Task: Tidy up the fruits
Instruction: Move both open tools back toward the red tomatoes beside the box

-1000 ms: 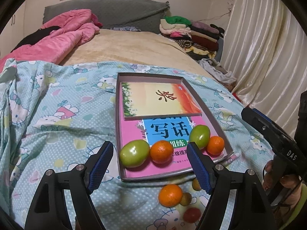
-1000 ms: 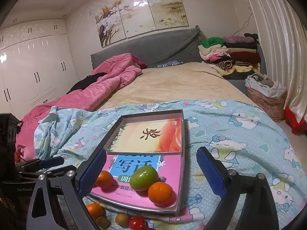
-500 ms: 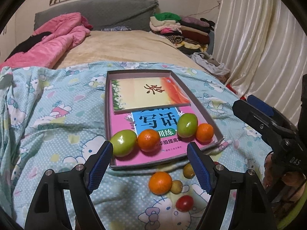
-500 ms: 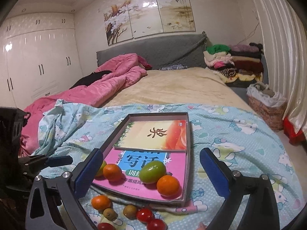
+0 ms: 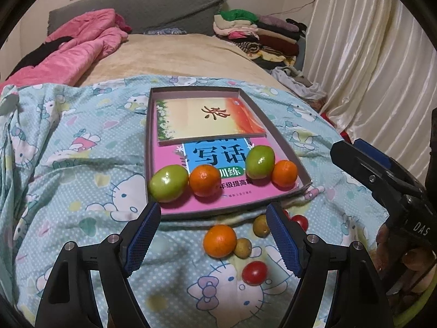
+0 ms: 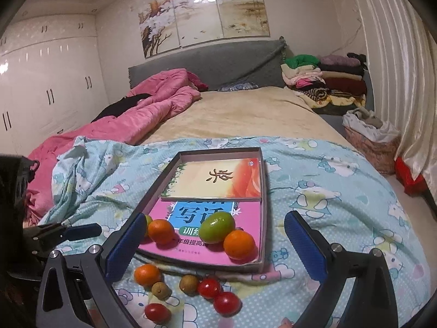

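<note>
Where 4 fruits rest, the pink book [image 5: 218, 188] reads "写话".

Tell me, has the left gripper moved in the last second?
Yes. The left gripper has pulled back from the grey cardboard tray, which now sits higher in its view, uncovering more loose fruit.

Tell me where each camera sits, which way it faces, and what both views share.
Left wrist: on the left gripper, low over the bedspread, facing the headboard; its open fingers and the right gripper show.
Right wrist: on the right gripper, facing likewise; its open fingers and the left gripper show.
Shared: the box, its four fruits, the loose orange.
</note>
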The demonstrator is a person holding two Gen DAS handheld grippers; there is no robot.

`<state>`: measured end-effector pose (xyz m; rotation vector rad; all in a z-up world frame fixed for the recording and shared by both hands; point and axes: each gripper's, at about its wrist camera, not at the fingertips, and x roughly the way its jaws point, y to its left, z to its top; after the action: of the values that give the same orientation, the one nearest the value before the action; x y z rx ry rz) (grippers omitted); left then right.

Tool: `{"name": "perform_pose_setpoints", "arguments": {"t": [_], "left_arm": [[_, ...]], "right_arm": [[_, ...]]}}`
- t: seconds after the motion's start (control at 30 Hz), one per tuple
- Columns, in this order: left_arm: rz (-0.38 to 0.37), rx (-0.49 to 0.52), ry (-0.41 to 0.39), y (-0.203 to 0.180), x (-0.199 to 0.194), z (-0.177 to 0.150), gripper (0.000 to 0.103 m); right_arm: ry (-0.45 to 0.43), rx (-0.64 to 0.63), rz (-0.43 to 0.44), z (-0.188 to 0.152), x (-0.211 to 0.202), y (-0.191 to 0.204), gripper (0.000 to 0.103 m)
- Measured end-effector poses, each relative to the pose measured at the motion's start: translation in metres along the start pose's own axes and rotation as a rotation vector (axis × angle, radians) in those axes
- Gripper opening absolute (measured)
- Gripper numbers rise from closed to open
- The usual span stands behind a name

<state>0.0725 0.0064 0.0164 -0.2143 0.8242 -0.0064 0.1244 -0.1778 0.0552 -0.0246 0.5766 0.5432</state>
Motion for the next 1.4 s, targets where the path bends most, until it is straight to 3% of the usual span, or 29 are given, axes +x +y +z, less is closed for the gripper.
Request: {"name": "perform_pose_setpoints", "arguments": {"t": [0.77,1.4], "left_arm": [[-0.017,0.053,0.079,-0.020,0.005,-0.020,0.080],[-0.018,0.085,0.181,-0.039,0.022,-0.043,0.080]], "right_arm": [[0.109,0.015,-0.035,-0.013,0.009,-0.008,0.102],[0.189,-0.098,-0.065,-0.022,0.016,-0.005,0.102]]}}
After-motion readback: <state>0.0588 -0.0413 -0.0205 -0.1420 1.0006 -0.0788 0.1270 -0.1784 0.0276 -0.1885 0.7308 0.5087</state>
